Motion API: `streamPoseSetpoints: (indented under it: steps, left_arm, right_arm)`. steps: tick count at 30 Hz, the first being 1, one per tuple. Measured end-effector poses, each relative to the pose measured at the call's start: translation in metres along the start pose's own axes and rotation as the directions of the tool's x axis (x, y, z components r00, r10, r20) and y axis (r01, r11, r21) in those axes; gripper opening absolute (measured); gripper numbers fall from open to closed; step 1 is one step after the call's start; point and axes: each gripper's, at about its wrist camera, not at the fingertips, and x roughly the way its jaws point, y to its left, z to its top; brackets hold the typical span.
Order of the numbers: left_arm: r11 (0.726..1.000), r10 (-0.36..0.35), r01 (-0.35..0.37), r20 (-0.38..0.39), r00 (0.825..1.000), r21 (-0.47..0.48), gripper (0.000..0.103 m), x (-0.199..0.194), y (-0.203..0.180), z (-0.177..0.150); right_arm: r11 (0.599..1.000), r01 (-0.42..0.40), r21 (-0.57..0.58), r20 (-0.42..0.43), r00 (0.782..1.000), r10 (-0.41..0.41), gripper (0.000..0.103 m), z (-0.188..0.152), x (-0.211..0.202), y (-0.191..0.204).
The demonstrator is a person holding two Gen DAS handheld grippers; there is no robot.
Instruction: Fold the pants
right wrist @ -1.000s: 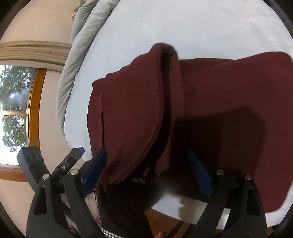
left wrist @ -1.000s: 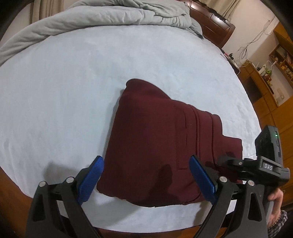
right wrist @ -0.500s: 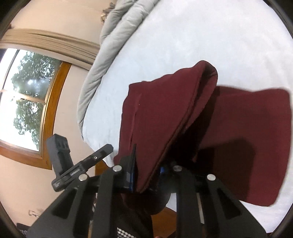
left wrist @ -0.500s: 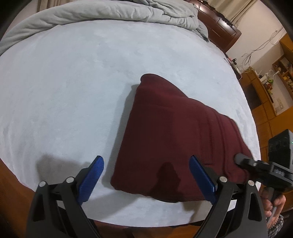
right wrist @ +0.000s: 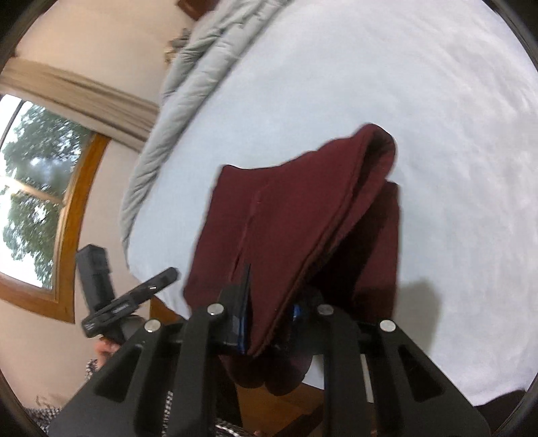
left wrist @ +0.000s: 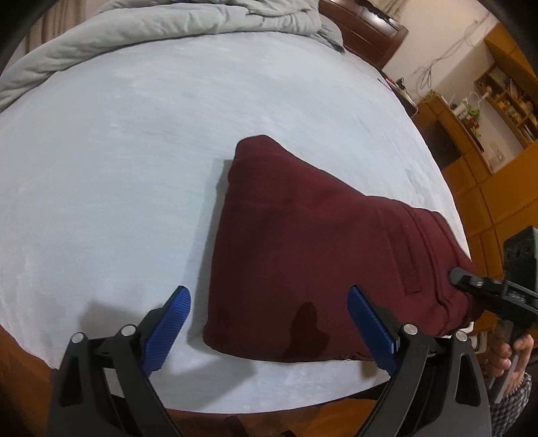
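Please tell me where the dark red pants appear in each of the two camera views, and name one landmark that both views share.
Left wrist view: the pants lie right of centre on the bed, ahead of the open left gripper.
Right wrist view: the pants fill the centre, one edge clamped in the right gripper.
Shared landmark: the grey duvet, top in the left view, upper left in the right.
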Motion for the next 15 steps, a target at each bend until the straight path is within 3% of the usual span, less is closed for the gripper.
streamPoseSetpoints:
  steps: [5, 7, 10, 11, 15]
  left_arm:
    - [1.0, 0.01, -0.009, -0.033, 0.999, 0.013, 0.095, 0.01, -0.007, -0.003]
    - [0.999, 0.022, -0.021, -0.042, 0.999, 0.025, 0.095, 0.013, -0.007, -0.005]
    - [0.999, 0.039, -0.038, -0.046, 0.998, 0.03, 0.095, 0.014, -0.003, -0.005]
    - [0.999, 0.04, -0.038, -0.047, 0.998, 0.027, 0.095, 0.013, -0.003, -0.007]
    - [0.999, 0.043, -0.043, -0.045, 0.998, 0.02, 0.095, 0.014, -0.003, -0.009]
  right_arm:
    - [0.993, 0.1, 0.068, -0.069, 0.993, -0.096, 0.022, -0.013, 0.036, -0.04]
    - [0.991, 0.091, 0.093, -0.071, 0.994, -0.084, 0.027, -0.017, 0.041, -0.048]
    - [0.993, 0.107, 0.058, -0.056, 0.993, -0.104, 0.041, -0.017, 0.031, -0.042]
    - [0.992, 0.121, 0.043, -0.05, 0.992, -0.118, 0.052, -0.016, 0.026, -0.04]
    - [0.992, 0.129, 0.014, 0.029, 0.991, -0.129, 0.056, 0.001, -0.004, -0.034]
